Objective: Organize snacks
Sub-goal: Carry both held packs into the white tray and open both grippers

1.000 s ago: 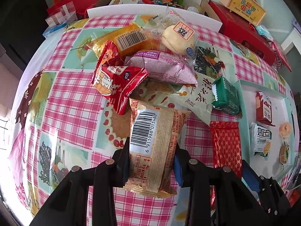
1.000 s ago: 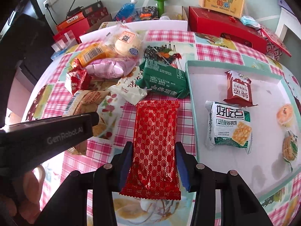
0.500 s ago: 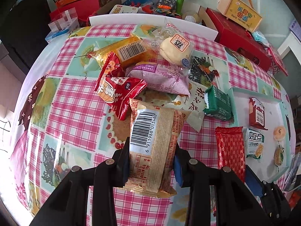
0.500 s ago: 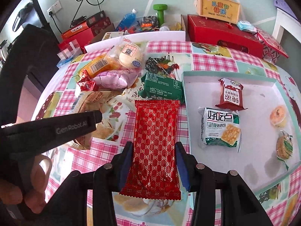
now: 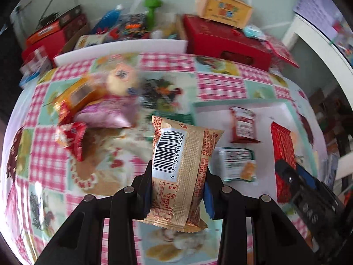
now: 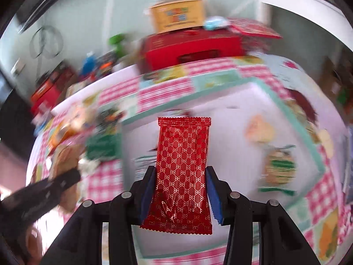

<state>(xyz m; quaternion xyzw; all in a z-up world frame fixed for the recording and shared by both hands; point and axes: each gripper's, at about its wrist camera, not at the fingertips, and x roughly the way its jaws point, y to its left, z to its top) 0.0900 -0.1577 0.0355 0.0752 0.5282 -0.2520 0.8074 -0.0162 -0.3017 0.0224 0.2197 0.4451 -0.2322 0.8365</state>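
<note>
My left gripper (image 5: 178,193) is shut on a gold snack packet (image 5: 179,172) with a white barcode, held above the checked tablecloth. My right gripper (image 6: 180,195) is shut on a long red patterned snack packet (image 6: 182,165), which hangs over the white tray (image 6: 308,130) with its teal rim. In the left wrist view the same red packet (image 5: 283,154) and the right gripper (image 5: 293,176) show over the tray (image 5: 211,103) at the right. Left of the tray lies a blurred pile of snacks (image 5: 97,108).
In the tray lie a small red packet (image 5: 242,123), a white and green cracker packet (image 5: 238,165) and round cakes (image 6: 260,128). Red boxes (image 5: 225,42) and a yellow carton (image 5: 222,6) stand behind the table. A white board (image 5: 119,48) lines the far edge.
Both grippers have swung right and risen with their packets. The red packet now hangs over the tray, and the pile of snacks has slid to the left of both views.
</note>
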